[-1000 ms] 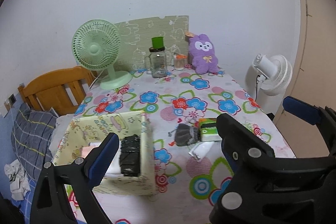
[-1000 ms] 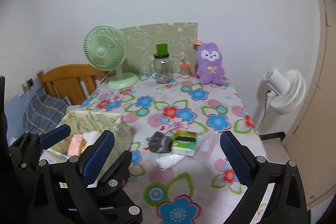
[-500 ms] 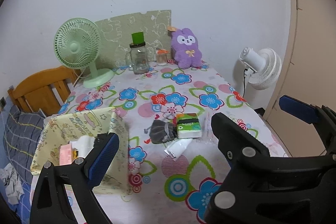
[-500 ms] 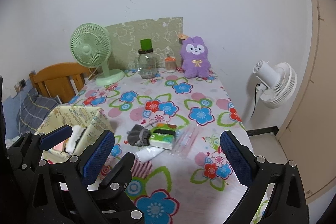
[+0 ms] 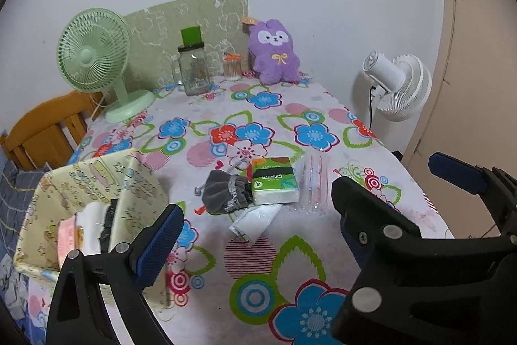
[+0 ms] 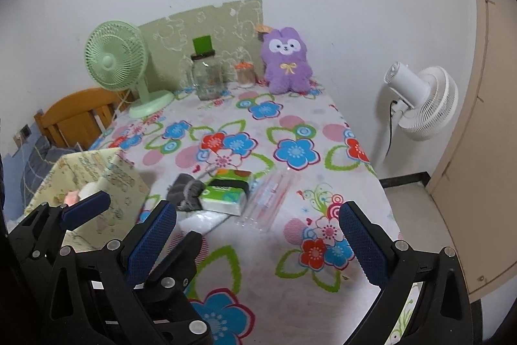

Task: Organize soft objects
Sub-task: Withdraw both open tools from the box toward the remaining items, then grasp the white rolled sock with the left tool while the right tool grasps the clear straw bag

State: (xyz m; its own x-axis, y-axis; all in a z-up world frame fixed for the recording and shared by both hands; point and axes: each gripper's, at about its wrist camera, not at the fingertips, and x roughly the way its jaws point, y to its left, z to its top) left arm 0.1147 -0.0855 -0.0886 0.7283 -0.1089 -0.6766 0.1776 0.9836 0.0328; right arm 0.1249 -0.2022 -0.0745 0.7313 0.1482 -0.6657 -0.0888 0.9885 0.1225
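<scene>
A grey drawstring pouch point(image 5: 226, 191), a green tissue pack point(image 5: 274, 181), a white packet point(image 5: 255, 220) and a clear plastic sleeve point(image 5: 311, 183) lie together mid-table. A yellow fabric bin point(image 5: 90, 199) at the left edge holds white, pink and black items. A purple plush bunny point(image 5: 274, 52) sits at the far edge. My left gripper point(image 5: 255, 235) is open and empty above the near table, just short of the pile. My right gripper point(image 6: 258, 235) is open and empty to its right; the pouch point(image 6: 187, 191), tissue pack point(image 6: 226, 191) and bin point(image 6: 93, 180) show ahead of it.
A green desk fan point(image 5: 97, 60), a glass jar with green lid point(image 5: 193, 67) and a small orange-lidded jar point(image 5: 232, 67) stand at the far edge of the floral tablecloth point(image 5: 258, 131). A white floor fan point(image 5: 397, 86) stands right of the table, a wooden chair point(image 5: 45, 131) left.
Both grippers have swung right, away from the bin and toward the pile mid-table. The bin has slid to the left in both views. Both stay open.
</scene>
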